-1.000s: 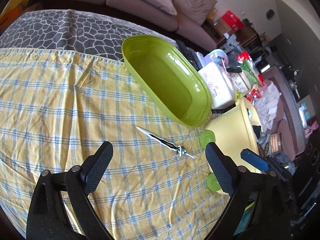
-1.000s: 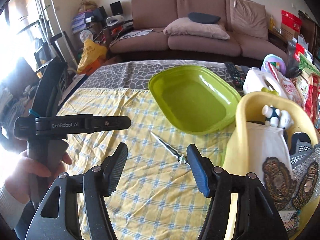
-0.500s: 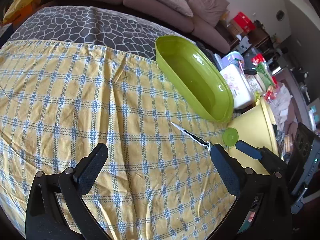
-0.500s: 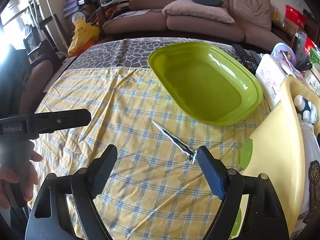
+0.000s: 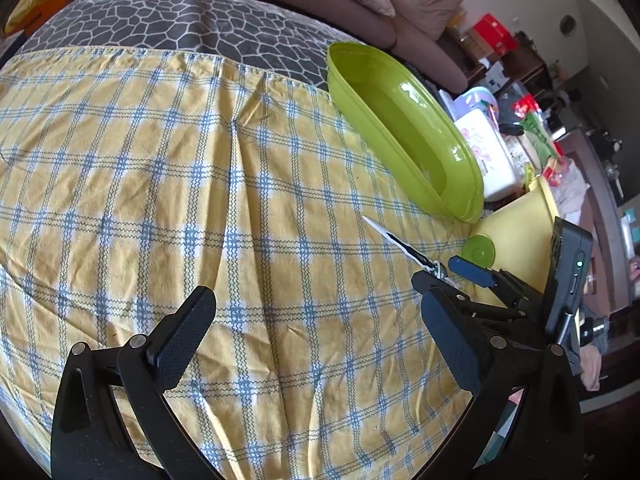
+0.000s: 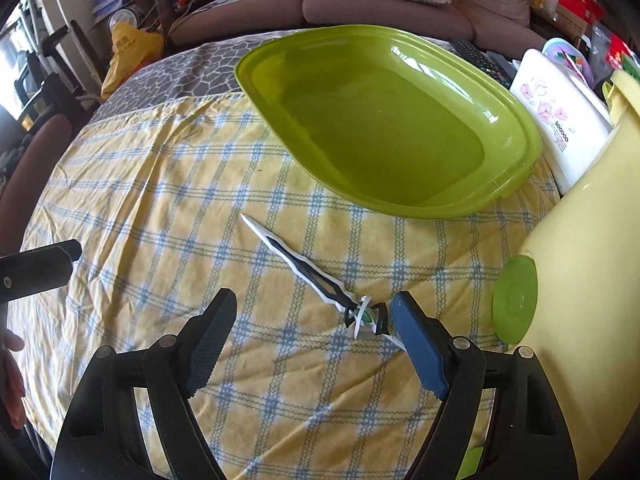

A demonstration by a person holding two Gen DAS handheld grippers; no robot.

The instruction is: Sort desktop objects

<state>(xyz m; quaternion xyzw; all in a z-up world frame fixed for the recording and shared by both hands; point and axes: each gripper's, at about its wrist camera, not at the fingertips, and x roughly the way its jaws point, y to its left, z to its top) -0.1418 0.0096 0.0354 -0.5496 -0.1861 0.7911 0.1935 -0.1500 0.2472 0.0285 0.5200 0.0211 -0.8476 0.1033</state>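
Now both grippers, left gripper [image 5: 316, 336] and right gripper [image 6: 312, 340], gape over one toy sword [image 6: 308, 272], one green tray [image 6: 384, 132].

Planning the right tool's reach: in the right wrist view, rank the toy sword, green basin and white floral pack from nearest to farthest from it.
From the right tool:
1. Toy sword, lying on the cloth, hilt by the right finger.
2. Green basin, beyond the sword, centre.
3. White floral pack, far right, behind the basin's rim.
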